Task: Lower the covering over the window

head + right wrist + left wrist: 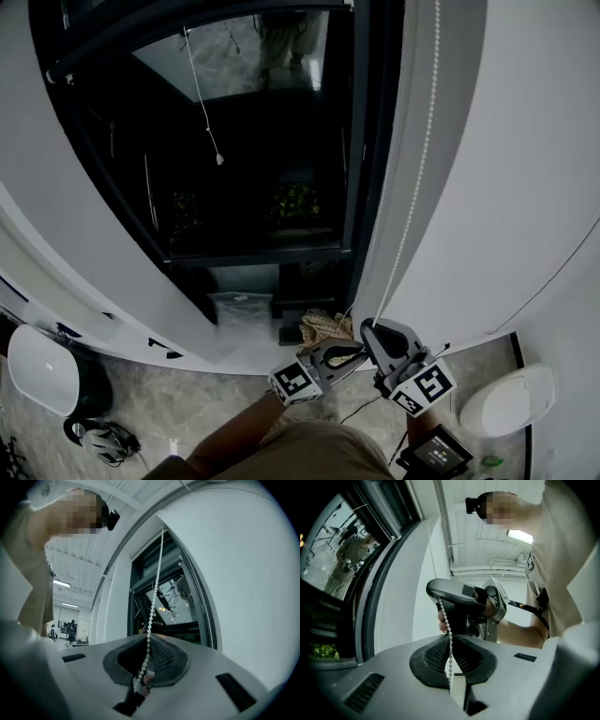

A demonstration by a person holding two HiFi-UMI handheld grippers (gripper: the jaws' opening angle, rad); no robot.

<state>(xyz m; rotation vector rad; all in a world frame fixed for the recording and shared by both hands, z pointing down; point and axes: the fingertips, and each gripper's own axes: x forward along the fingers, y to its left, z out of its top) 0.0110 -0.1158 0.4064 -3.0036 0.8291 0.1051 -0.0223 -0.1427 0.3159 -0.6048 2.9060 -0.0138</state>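
Observation:
A white bead chain (pixel 412 178) hangs down the white wall just right of the dark window (pixel 253 141), whose glass shows uncovered. Both grippers sit at the chain's lower end. My right gripper (pixel 380 330) is shut on the chain (pixel 153 606), which rises from its pads towards the top of the window frame. Just left and slightly lower, my left gripper (pixel 359 351) is also shut on the chain (pixel 450 653); the beads run through its closed pads (pixel 436 656). In the left gripper view the right gripper (pixel 440 597) shows close ahead, the chain hanging from it.
A thin cord with a drop-shaped pull (pixel 219 158) hangs in front of the glass. On the floor below the sill lie a crumpled bag (pixel 323 328), a white bin (pixel 42 370) at the left and a white rounded object (pixel 511 398) at the right. The white wall (pixel 506 187) runs right of the chain.

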